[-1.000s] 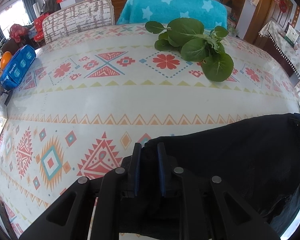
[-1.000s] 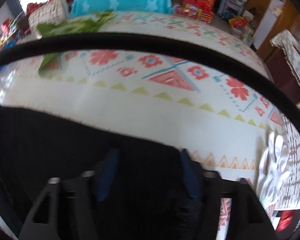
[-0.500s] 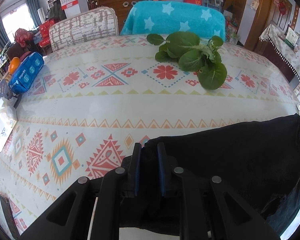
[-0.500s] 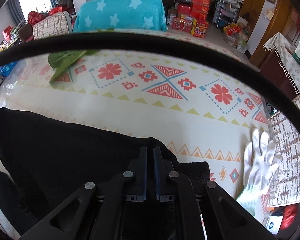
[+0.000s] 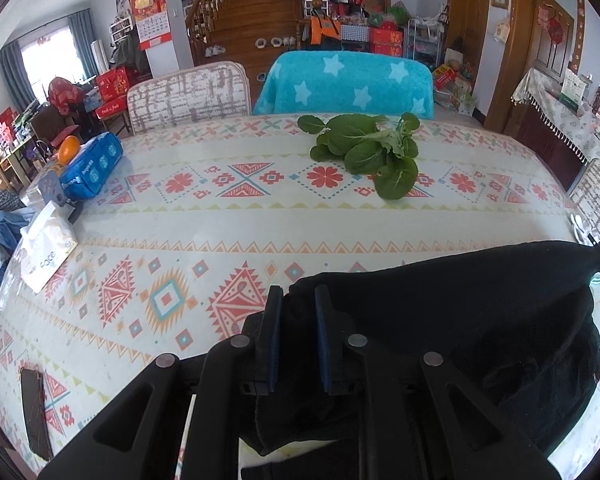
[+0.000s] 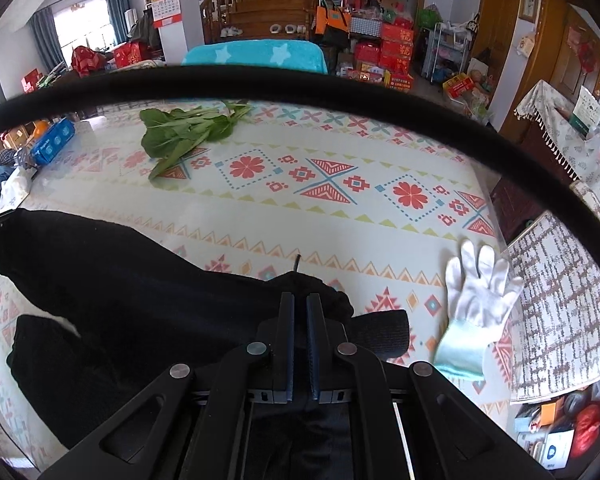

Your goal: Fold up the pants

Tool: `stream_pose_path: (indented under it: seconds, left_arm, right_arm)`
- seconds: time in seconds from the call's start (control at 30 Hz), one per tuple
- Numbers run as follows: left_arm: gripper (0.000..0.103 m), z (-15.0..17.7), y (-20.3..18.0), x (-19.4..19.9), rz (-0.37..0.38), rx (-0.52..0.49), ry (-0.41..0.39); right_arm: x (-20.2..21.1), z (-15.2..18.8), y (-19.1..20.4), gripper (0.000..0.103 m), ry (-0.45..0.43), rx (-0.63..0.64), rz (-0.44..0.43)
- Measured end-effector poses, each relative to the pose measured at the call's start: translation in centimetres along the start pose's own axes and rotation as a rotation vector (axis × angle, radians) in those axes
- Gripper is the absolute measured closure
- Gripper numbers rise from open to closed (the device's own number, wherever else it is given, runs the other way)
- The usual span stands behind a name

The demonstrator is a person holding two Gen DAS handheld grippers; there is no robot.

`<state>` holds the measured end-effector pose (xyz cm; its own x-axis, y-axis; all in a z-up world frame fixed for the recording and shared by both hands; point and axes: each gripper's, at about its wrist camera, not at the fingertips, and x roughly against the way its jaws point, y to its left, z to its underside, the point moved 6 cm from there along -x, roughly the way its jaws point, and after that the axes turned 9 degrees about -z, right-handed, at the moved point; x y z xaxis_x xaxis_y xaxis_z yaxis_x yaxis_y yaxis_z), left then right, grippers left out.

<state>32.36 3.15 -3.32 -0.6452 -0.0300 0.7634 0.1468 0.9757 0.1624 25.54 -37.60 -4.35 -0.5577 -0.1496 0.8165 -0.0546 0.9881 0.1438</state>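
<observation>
Black pants (image 5: pixel 480 320) hang stretched between my two grippers above the patterned tablecloth (image 5: pixel 180 216). In the left wrist view my left gripper (image 5: pixel 299 296) is shut on one corner of the fabric, which bunches between the blue pads (image 5: pixel 275 320). In the right wrist view my right gripper (image 6: pixel 300 300) is shut on the other end of the pants (image 6: pixel 120 280), with a short drawstring end sticking up just past the fingertips. Part of the cloth droops below both grippers, out of sight.
A bunch of green leafy vegetable (image 5: pixel 372 152) lies at the far side of the table. A white glove (image 6: pixel 476 296) lies at the right edge. A blue packet (image 5: pixel 92 168), a tissue pack (image 5: pixel 48 248) and a dark phone (image 5: pixel 36 412) sit at the left. Two covered chairs (image 5: pixel 348 84) stand behind.
The right gripper's jaws closed on the pants. Both grippers rose and pulled back, lifting the black cloth off the table; more of the room shows now.
</observation>
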Motion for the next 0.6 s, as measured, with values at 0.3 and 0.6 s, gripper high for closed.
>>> stream_pose_path:
  seconds: [0.3,0.6]
  left_arm:
    - [0.088,3.6,0.7,4.8,0.0,0.016,-0.041]
    - [0.088,6.9,0.6,7.4,0.015,0.035,-0.048]
  right_arm:
    - [4.2,4.5,0.9,0.103,-0.022,-0.002,-0.007]
    - [5.5,8.1,1.8,0.101,0.022,0.022,-0.01]
